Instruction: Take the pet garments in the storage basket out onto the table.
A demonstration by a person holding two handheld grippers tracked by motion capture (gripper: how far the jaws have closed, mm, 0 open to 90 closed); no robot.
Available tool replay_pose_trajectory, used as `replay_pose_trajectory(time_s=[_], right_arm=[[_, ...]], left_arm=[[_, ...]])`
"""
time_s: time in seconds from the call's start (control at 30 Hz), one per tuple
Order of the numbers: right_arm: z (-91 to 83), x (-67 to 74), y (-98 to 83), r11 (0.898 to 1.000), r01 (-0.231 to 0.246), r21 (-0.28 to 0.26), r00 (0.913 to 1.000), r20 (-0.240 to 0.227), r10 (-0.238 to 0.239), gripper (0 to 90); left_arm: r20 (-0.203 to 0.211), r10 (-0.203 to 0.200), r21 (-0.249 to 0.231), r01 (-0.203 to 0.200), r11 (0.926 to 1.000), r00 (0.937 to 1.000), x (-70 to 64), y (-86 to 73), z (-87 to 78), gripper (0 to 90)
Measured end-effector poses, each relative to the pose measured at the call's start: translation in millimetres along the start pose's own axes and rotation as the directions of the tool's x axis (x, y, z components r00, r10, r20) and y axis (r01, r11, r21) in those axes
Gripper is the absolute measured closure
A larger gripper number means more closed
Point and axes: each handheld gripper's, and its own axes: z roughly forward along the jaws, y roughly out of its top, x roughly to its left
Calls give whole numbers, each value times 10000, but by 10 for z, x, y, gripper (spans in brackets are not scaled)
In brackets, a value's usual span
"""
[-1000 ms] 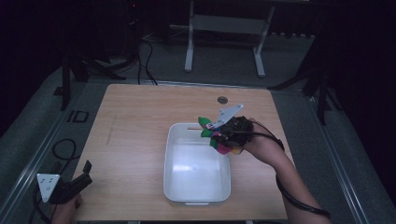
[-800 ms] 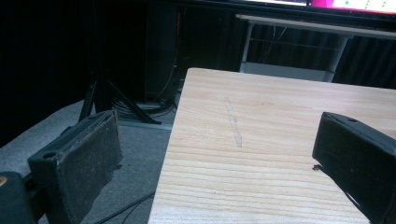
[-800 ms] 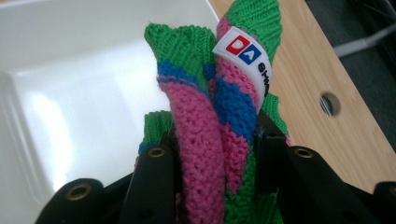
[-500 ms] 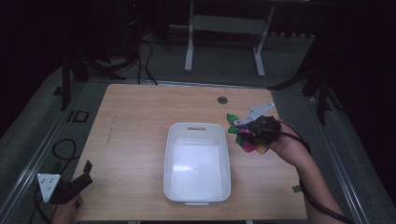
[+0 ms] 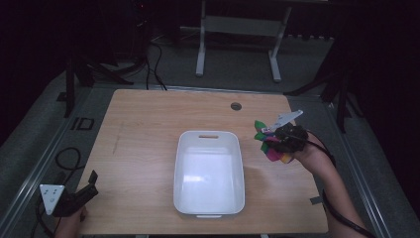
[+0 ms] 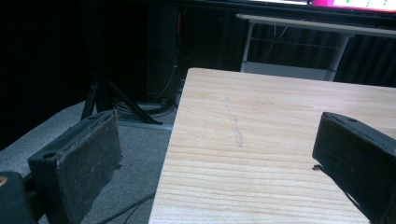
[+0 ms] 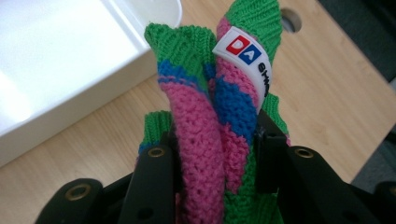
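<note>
Wooden counter point(image 5: 148, 148) | right tongs point(image 7: 215, 140) pinching green-pink-blue knitted cloth point(image 7: 205, 116) right of white plastic tub point(image 5: 208, 171) | left tongs point(image 6: 215, 154) spread, idle | floppy knit might slip

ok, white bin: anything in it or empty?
Empty. The white bin shows a bare floor from the high view. The knitted piece is outside it, clamped in the right tongs over the table.

A white tag point(image 7: 246, 63) sewn on the knitted cloth point(image 7: 210, 130) reads "DA" in red and blue squares, its smaller lettering unreadable.
</note>
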Motion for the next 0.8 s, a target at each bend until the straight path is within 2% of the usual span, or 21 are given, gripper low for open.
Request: replay_pose_trajectory(time_s=[0.03,0.27,0.3,0.33,0.43,0.67,0.7,0.8], right_arm=[[0,0,0,10000,0,0,10000,0,0,667],[432,-27,-98,9993,-350,152,9988,-325,355,664],[432,-27,-98,9993,-350,152,9988,-325,355,664],[568,-34,-121,9986,-480,208,9978,-440,489,663],[728,-34,-141,9976,-496,475,9978,-407,515,663],[952,-13,-194,9954,-692,670,9961,-510,727,663],[1039,12,-234,9934,-766,852,9949,-596,818,663],[1156,47,-298,9901,-833,1127,9937,-649,910,659]], left_arm=[[0,0,0,0,10000,10000,0,0,0,18],[16,16,-8,-16,10000,10000,-1,0,-1,18],[11,16,-10,-16,10000,10000,-1,0,-1,18],[25,31,8,-31,10000,10000,-1,0,1,18],[24,17,18,-17,10000,10000,-2,0,2,18],[56,17,23,-17,10000,10000,-4,0,2,18],[64,22,18,-22,10000,10000,-3,0,2,18],[63,28,8,-28,10000,10000,-4,0,1,18]])
